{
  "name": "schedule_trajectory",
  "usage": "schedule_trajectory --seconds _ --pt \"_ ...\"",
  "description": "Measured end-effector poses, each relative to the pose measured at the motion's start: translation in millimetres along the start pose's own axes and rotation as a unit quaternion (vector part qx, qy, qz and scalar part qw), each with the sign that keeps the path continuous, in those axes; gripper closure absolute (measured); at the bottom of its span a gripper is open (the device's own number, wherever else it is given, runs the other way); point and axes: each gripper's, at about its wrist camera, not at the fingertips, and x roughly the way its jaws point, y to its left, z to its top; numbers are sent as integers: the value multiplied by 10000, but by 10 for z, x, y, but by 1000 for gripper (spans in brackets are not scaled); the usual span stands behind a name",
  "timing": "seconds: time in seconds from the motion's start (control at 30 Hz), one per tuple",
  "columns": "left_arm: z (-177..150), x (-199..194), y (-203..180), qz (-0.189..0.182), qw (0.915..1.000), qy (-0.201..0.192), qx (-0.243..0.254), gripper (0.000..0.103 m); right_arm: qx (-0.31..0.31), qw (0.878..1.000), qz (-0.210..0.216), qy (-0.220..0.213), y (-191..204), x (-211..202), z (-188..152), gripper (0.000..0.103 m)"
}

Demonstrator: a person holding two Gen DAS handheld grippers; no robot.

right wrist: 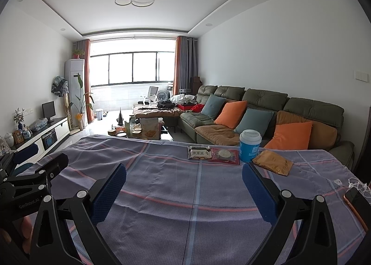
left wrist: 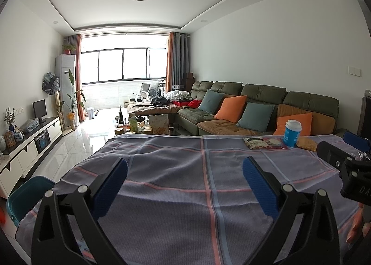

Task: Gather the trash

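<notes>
Round lidded paper cup point(right wrist: 250, 145) beside flat crinkled wrappers point(right wrist: 199, 152) on woven cloth point(right wrist: 185, 195).

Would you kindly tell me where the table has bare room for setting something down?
The checked cloth is bare across the near middle and the left half. The far right is crowded: two snack packets, a blue cup and a brown pouch. A phone lies at the near right edge.

The phone point(right wrist: 356, 204) and teal bin point(left wrist: 25, 197) are cut off by tool arms and frame edges.
</notes>
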Motion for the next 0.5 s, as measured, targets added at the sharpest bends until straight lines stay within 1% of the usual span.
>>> schedule_trajectory --seconds 0.17,0.27,0.4,0.5 --pt "-28 14 -6 -7 10000 36 73 3 -11 10000 -3 10 8 8 -5 4" --pt "-22 76 -8 -32 9997 246 21 3 -10 10000 1 63 -16 26 -1 4" --pt "-5 312 33 -158 9959 889 -49 3 -6 9994 -51 349 -106 126 -14 4" --pt "-4 574 99 -199 9889 1469 -85 3 19 9971 -195 739 -233 279 -41 4"
